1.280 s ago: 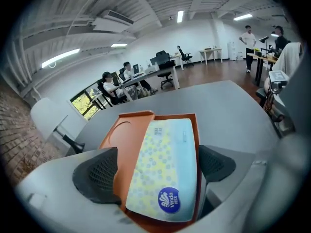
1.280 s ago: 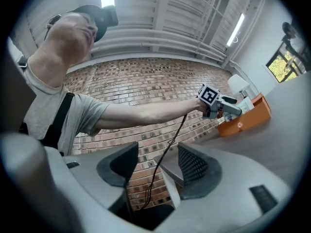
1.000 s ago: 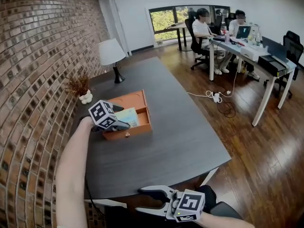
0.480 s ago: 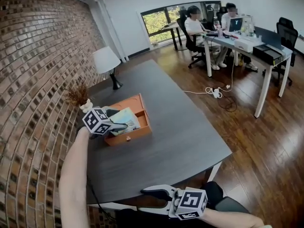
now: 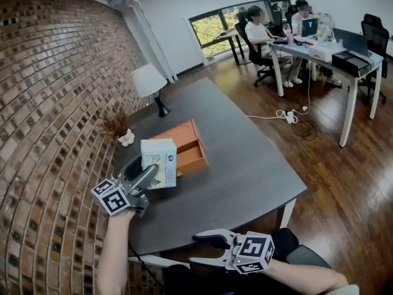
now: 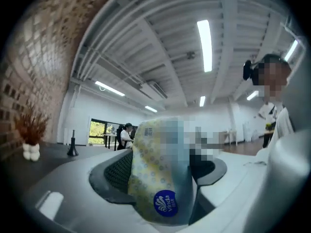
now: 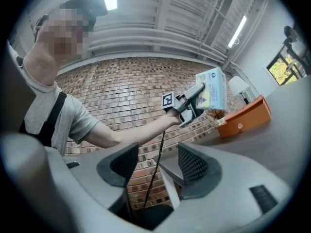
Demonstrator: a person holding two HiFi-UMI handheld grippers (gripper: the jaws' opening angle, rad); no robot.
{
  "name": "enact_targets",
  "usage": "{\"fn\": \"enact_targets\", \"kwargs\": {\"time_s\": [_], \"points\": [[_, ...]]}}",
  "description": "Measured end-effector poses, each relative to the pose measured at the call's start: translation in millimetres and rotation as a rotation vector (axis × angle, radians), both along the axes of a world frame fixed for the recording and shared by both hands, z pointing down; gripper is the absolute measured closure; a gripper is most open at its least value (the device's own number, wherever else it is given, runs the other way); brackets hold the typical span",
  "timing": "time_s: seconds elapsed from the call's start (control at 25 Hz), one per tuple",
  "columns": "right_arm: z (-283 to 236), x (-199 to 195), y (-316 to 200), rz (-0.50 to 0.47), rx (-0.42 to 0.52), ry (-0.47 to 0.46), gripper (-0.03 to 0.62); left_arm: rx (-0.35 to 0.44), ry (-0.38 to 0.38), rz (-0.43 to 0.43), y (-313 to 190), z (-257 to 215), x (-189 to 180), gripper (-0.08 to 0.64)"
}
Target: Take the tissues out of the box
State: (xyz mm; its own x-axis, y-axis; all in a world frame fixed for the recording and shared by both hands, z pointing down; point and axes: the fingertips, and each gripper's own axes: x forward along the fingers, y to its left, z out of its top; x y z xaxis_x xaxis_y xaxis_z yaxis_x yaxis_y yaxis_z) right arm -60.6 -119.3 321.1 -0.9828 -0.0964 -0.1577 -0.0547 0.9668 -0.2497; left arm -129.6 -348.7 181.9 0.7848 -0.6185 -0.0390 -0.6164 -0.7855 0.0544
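Left gripper [image 5: 148,175] jaws clamped on tissue pack [image 5: 159,163], pack up off worktop [image 5: 245,171], out of open orange box [image 5: 191,155] right beside it. Right gripper [image 5: 206,251] jaws wide, nothing between, low by worktop's near edge.

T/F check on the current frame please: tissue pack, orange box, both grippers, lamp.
1. The left hand-held gripper is clamped on the pale patterned tissue pack. True.
2. The pack lies inside the box. False: it is held in the air, clear of the orange open-topped box.
3. The right hand-held gripper has its jaws apart and empty. True.
4. The lamp lies tipped over. False: the white-shaded table lamp stands upright on the dark table.
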Motion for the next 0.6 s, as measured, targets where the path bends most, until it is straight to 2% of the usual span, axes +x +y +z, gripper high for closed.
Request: {"fn": "enact_targets", "kwargs": {"time_s": [0.16, 0.36, 0.44, 0.52, 0.6], "points": [[-0.5, -2.4, 5.1, -0.009, 0.011, 0.004, 0.337, -0.066, 0.328, 0.006, 81.8, 24.5, -14.4, 0.206], [0.4, -7.7, 11.3, -0.025, 0.022, 0.007, 0.337, -0.086, 0.807, 0.013, 151.2, 47.7, -47.4, 0.207], [0.4, -9.6, 15.2, -0.033, 0.025, 0.012, 0.337, -0.085, 0.975, 0.020, 175.2, 58.5, -63.5, 0.207], [1.5, -11.3, 19.1, -0.043, 0.029, 0.018, 0.337, -0.067, 1.106, 0.027, 198.8, 69.7, -77.6, 0.207], [2.3, -12.4, 21.4, -0.051, 0.030, 0.018, 0.337, -0.054, 1.152, 0.046, 213.9, 79.5, -80.0, 0.207]]}}
